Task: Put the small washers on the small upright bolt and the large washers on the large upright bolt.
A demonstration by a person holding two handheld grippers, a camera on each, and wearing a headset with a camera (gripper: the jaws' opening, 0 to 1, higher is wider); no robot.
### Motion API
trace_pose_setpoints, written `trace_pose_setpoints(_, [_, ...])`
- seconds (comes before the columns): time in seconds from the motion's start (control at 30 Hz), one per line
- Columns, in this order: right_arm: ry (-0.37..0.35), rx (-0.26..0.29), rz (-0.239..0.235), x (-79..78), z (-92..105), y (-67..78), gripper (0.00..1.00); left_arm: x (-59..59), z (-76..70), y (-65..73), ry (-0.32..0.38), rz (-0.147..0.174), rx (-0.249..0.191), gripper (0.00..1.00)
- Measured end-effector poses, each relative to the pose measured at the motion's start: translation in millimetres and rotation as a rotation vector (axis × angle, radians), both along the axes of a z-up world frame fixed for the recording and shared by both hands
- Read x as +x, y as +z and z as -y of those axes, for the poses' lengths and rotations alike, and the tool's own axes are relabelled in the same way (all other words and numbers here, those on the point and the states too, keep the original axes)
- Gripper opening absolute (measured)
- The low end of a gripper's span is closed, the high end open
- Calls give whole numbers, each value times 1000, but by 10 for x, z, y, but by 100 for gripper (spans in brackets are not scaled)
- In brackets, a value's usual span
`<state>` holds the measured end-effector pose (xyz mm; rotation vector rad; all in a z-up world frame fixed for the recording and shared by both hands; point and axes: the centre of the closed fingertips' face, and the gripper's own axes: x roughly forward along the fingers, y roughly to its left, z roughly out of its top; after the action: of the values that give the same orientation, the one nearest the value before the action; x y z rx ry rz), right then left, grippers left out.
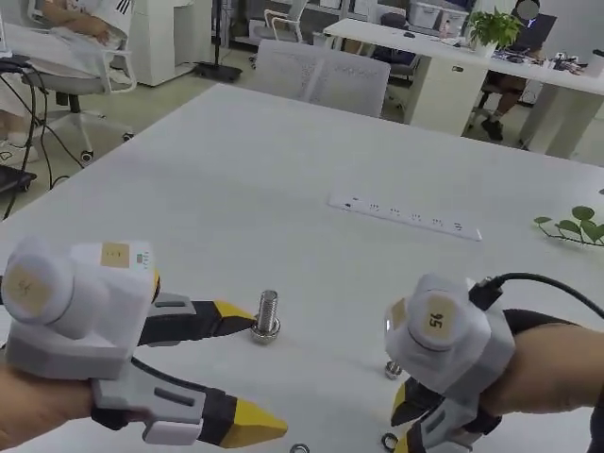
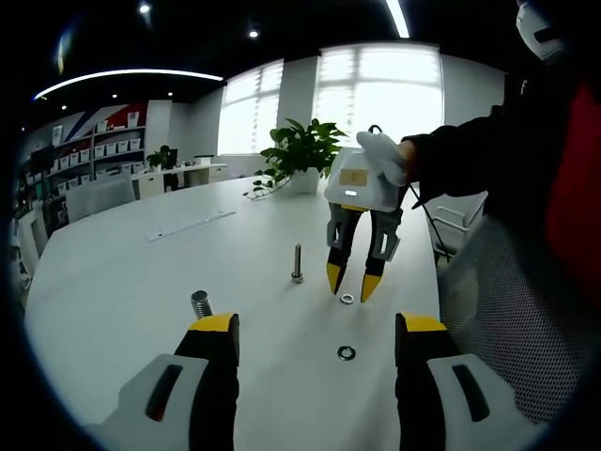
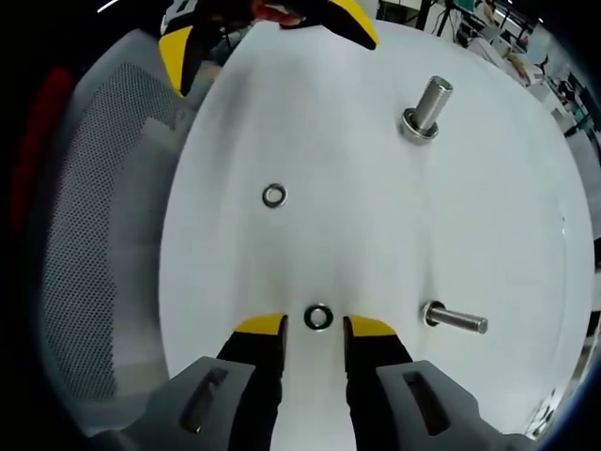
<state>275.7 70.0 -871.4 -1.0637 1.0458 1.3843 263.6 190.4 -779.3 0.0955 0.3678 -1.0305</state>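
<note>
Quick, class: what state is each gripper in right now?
Left gripper: open wide, holding nothing.
Right gripper: open, tips either side of a washer, not gripping it.

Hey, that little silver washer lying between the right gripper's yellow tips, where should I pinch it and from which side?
Pinch the small silver ring-shaped washer across its outer rim, coming straight down from above. It lies flat on the white table, too thin to take sideways, and the right gripper has its open jaws either side of it.
</note>
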Motion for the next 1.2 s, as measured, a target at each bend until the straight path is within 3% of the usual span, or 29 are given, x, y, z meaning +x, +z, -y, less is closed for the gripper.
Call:
trace_pose_setpoints(0.33, [48, -27, 46, 5, -7, -29, 23, -5, -2, -1, 0, -1, 1, 67])
trace_pose_setpoints(1.2, [36, -19, 60, 6, -21, -20, 15, -26, 3, 44, -2, 9, -8, 65])
